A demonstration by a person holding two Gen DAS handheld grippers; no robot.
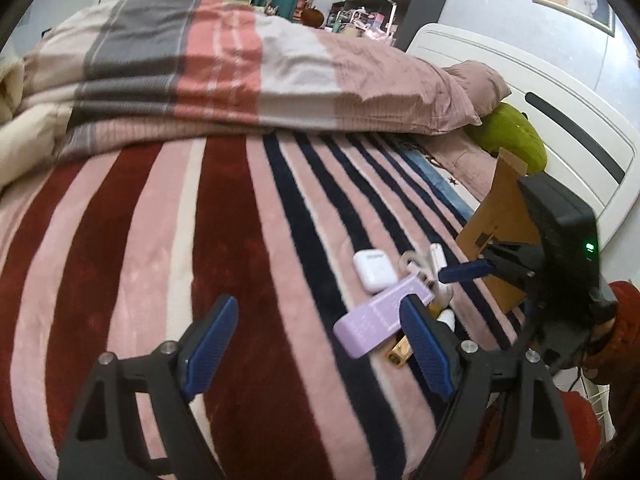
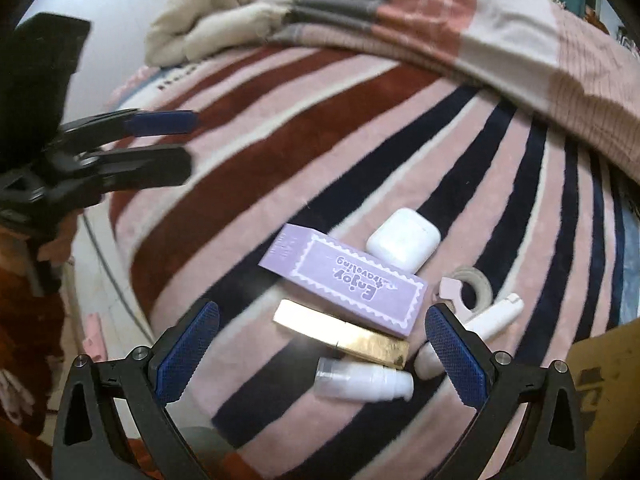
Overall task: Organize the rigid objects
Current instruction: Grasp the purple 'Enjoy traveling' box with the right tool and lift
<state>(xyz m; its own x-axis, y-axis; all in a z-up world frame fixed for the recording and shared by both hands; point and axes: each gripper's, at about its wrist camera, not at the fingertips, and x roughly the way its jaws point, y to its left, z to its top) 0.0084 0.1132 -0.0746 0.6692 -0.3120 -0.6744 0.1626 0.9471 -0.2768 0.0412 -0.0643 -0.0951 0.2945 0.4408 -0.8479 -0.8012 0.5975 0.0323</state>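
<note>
Risk, largest first: small items clustered tight on soft striped blanket (image 2: 280, 152); purple box (image 2: 344, 280) touching gold bar (image 2: 348, 338) and white earbud case (image 2: 404, 240). Wide-spread jaws likely to catch two at once or shove neighbours. Plush surface yielding under pressure, so round white pump bottle (image 2: 368, 384) liable to roll. Tape dispenser (image 2: 468, 292) and white tube (image 2: 496, 314) partly hidden behind right finger; easy to knock. Cardboard box (image 1: 500, 216) at bed edge, just beside cluster, presumably the destination.

Pose: right gripper (image 2: 320, 354) pitched steeply down over gold bar and bottle, jaws fully apart, nothing held. Left gripper (image 1: 320, 344) angled down over bare blanket beside purple box, jaws apart, empty.
</note>
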